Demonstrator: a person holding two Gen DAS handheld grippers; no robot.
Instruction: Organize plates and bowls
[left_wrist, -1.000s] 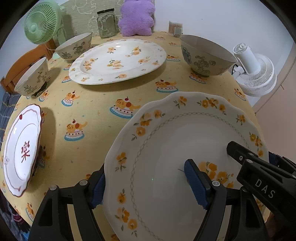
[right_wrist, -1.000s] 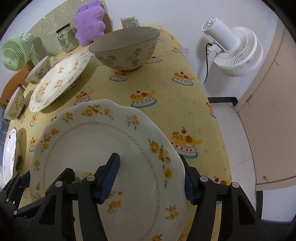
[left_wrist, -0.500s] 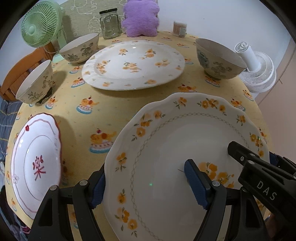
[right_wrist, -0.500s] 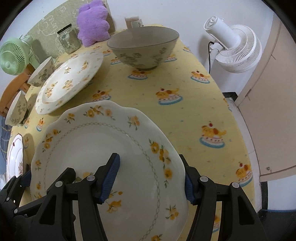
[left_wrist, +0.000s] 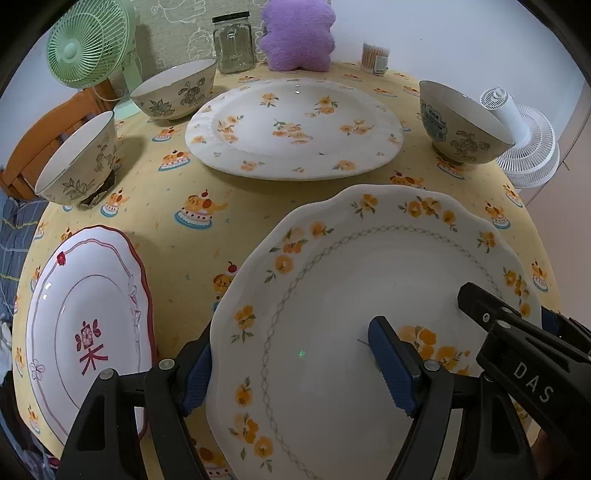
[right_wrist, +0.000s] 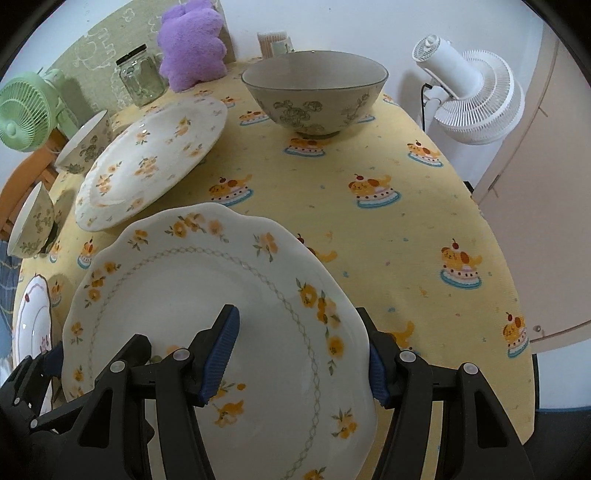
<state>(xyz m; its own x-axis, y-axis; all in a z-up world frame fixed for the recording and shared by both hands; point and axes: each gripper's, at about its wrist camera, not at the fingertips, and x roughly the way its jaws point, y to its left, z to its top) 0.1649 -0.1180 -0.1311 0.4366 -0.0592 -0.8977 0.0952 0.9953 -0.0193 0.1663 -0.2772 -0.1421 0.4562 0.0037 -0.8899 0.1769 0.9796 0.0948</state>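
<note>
Both grippers hold one scalloped white plate with orange flowers (left_wrist: 369, 295) (right_wrist: 207, 306) above the near part of the table. My left gripper (left_wrist: 291, 365) is shut on its left rim. My right gripper (right_wrist: 303, 354) is shut on its right rim and also shows in the left wrist view (left_wrist: 517, 350). A large oval flowered platter (left_wrist: 295, 129) (right_wrist: 147, 158) lies at the table's middle. A red-trimmed plate (left_wrist: 85, 332) (right_wrist: 31, 321) lies near left. Two patterned bowls (left_wrist: 173, 90) (left_wrist: 77, 162) stand far left, and a third bowl (left_wrist: 461, 125) (right_wrist: 314, 96) stands far right.
The round table has a yellow cake-print cloth (right_wrist: 406, 229). At its back stand a glass jar (left_wrist: 232, 42), a purple plush (left_wrist: 295, 33), a toothpick holder (left_wrist: 375, 57) and a green fan (left_wrist: 88, 40). A white floor fan (right_wrist: 472, 96) stands off the right edge.
Both grippers, with the flowered plate between them, have drawn back toward the near edge and lifted. The platter and bowls now look farther away; the red-trimmed plate is more in view.
</note>
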